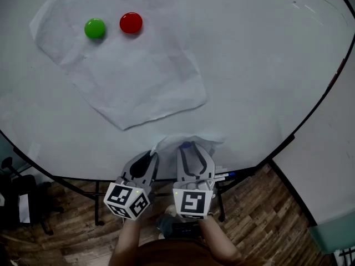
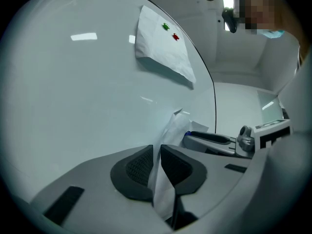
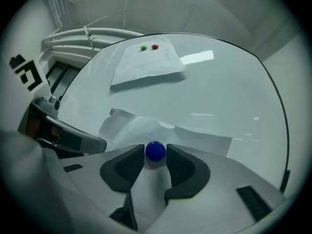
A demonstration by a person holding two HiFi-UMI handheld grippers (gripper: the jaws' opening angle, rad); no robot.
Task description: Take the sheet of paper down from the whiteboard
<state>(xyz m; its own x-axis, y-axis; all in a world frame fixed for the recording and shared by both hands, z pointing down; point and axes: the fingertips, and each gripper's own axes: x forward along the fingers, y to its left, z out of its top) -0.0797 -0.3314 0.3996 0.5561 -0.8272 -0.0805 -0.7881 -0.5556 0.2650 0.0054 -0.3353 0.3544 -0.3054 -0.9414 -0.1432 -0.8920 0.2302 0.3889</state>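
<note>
A small crumpled sheet of paper (image 1: 191, 142) hangs low on the whiteboard (image 1: 266, 65), under a blue magnet (image 3: 155, 151). My left gripper (image 2: 157, 152) is shut on that sheet's edge (image 2: 168, 140), which runs up between the pads. My right gripper (image 3: 155, 148) is open, with the blue magnet between its fingertips and the sheet (image 3: 146, 128) behind it. In the head view the left gripper (image 1: 148, 159) and right gripper (image 1: 194, 151) sit side by side at the board's lower edge. A larger sheet (image 1: 133, 71) hangs higher up under a green magnet (image 1: 95, 28) and a red magnet (image 1: 131, 22).
The board's dark frame and stand legs (image 1: 100, 204) rise from a wooden floor (image 1: 260, 215). A marker (image 1: 224, 176) lies on the ledge by the right gripper. Dark equipment (image 1: 16, 198) stands at the lower left. A person (image 2: 273, 28) shows at the left gripper view's top right.
</note>
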